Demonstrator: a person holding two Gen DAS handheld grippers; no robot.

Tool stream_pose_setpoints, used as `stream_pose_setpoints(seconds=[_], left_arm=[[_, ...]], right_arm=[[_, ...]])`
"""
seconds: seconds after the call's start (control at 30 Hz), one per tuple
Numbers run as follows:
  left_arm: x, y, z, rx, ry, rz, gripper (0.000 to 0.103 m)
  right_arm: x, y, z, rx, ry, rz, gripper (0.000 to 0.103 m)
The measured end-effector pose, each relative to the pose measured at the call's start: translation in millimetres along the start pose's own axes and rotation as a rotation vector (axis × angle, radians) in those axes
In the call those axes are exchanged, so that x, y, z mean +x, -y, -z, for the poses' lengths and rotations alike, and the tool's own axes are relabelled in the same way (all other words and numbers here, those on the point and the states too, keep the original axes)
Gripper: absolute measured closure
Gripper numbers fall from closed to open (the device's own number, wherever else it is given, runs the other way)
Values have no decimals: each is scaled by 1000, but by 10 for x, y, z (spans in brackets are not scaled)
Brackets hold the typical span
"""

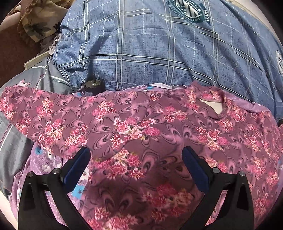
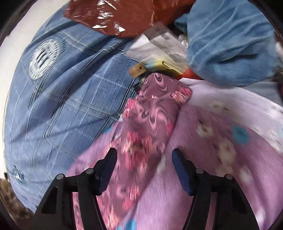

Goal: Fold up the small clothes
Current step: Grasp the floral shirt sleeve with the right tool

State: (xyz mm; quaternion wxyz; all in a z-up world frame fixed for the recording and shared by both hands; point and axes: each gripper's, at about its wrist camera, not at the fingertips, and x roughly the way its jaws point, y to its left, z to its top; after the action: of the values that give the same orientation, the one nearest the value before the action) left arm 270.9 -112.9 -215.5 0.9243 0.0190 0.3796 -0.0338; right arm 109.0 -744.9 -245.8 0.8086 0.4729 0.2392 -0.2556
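Left wrist view: left gripper [image 1: 136, 159] fingers spread wide, gripping nothing, hovering over maroon floral garment [image 1: 141, 127] laid flat on lilac cloth [image 1: 53, 169] atop blue checked bedsheet [image 1: 150, 53]. Risk — fingers pinch both layers, dragging lilac cloth along.

Right wrist view, blurred: right gripper [image 2: 144, 164] fingers half open, straddling garment's sleeve [image 2: 150, 123], pads not pressing. Risk — sleeve slips, fold skews.

We see soft matt floral cloth [image 1: 141, 127]; blue checked bedsheet [image 1: 141, 53] looks woven; crinkly glossy brown plastic [image 2: 113, 16].
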Motion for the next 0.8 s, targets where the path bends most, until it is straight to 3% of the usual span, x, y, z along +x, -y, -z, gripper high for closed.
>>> stream_pose_setpoints(seconds=[0.1, 0.17, 0.2, 0.23, 0.37, 0.47, 0.63, 0.8], left_arm=[[48, 24, 13, 24, 14, -18, 0], [70, 38, 17, 38, 22, -33, 0], [82, 36, 16, 40, 23, -40, 0], [92, 38, 17, 39, 22, -43, 0], [79, -28, -4, 14, 19, -44, 0], [-17, -127, -37, -11, 42, -48, 0], [-157, -402, -106, -53, 87, -90, 0], [-182, -949, -154, -132, 72, -144, 0]], right_arm=[[191, 44, -127, 45, -3, -2, 56], [285, 71, -215, 70, 20, 11, 73], [320, 83, -247, 76, 25, 25, 92], [357, 105, -277, 85, 30, 41, 99], [247, 54, -282, 79, 64, -2, 99], [-150, -266, -193, 2, 127, -107, 99], [-815, -1176, 161, -151, 114, -290, 99], [-1113, -2320, 1078, -315, 32, -417, 99]])
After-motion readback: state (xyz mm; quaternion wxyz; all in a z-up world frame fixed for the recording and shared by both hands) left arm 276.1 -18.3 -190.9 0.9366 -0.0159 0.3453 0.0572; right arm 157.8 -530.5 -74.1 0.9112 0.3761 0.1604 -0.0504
